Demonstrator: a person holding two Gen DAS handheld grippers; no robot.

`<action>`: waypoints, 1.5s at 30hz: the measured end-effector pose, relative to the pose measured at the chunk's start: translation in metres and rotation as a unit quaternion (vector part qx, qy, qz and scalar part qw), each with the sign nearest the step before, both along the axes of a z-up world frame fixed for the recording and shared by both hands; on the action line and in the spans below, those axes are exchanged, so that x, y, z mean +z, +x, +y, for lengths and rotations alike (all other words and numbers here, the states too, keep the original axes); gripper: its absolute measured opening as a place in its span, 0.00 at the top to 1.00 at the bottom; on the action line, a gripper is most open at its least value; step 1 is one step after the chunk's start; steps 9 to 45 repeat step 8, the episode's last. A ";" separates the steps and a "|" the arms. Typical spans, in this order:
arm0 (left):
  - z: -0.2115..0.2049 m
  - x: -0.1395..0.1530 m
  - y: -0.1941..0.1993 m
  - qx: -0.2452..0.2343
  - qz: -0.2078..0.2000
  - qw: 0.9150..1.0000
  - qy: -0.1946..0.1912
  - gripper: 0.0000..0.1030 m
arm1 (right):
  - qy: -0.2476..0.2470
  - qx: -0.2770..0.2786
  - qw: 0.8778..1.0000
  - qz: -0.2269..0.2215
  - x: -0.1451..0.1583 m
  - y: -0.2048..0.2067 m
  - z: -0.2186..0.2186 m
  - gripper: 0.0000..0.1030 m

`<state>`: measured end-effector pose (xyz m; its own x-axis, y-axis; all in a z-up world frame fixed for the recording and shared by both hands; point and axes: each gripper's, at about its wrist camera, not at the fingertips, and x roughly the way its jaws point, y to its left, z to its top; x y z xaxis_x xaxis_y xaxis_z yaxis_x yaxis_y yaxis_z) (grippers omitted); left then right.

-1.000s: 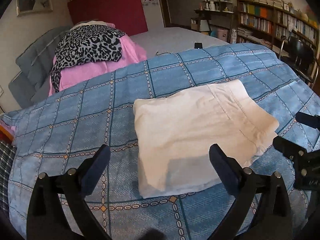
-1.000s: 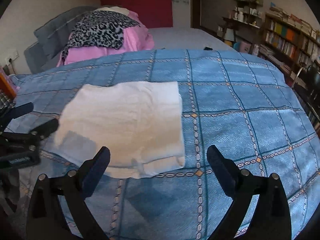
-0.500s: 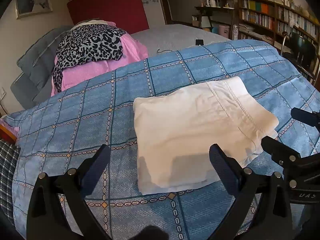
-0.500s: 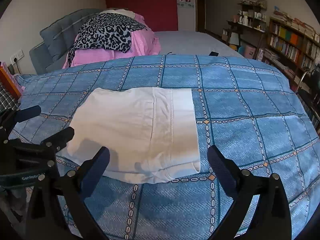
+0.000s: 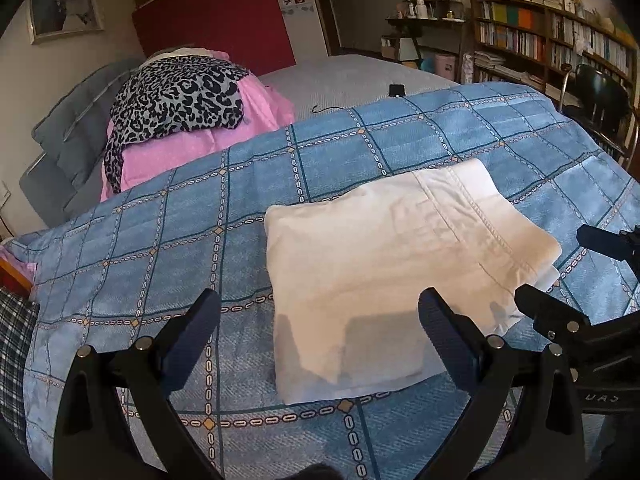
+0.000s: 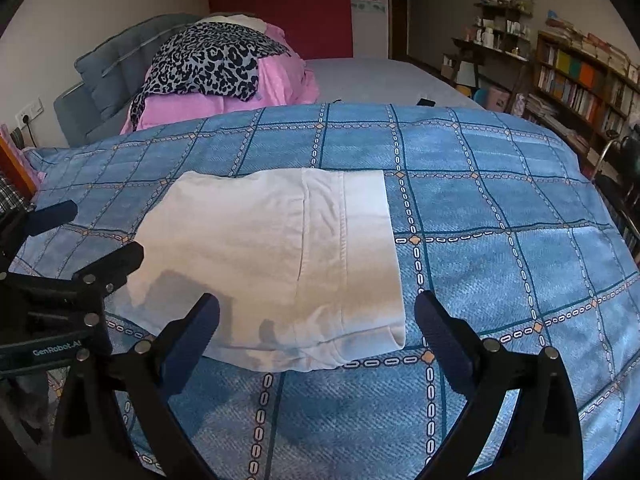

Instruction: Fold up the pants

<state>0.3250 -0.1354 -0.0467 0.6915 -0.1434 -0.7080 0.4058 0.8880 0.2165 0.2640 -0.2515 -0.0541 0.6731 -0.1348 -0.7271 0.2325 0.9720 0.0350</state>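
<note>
The white pants (image 5: 396, 256) lie folded into a flat rectangle on the blue checked bedspread (image 5: 200, 240). They also show in the right wrist view (image 6: 280, 256). My left gripper (image 5: 318, 322) is open and empty, held above the near left part of the pants. My right gripper (image 6: 316, 320) is open and empty, held above the near edge of the pants. Each gripper shows at the side of the other's view: the right one (image 5: 560, 276) and the left one (image 6: 84, 236). Neither touches the cloth.
A pink blanket with a leopard-print cloth (image 5: 176, 96) lies at the head of the bed by a grey headboard (image 5: 60, 152). Bookshelves (image 5: 552, 48) and a black chair (image 5: 600, 96) stand to the right. A small black object (image 5: 396, 90) lies on the grey sheet.
Both grippers have drawn back and risen from the pants, staying open. The folded pants have not moved.
</note>
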 end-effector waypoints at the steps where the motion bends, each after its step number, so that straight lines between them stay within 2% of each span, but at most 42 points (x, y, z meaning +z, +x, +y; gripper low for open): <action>1: 0.000 -0.001 0.001 0.002 0.002 1.000 0.001 0.03 | 0.000 -0.001 1.000 0.001 0.000 0.000 0.000 0.06; 5: 0.014 -0.015 0.015 0.025 0.038 0.999 -0.007 0.03 | 0.000 -0.014 1.000 0.003 -0.005 0.000 -0.007 0.06; 8: 0.045 -0.037 0.032 0.072 0.056 0.996 0.012 0.03 | 0.004 -0.036 0.999 0.016 -0.015 -0.006 -0.022 0.06; 45: 0.045 -0.037 0.032 0.072 0.056 0.996 0.012 0.03 | 0.004 -0.036 0.999 0.016 -0.015 -0.006 -0.022 0.06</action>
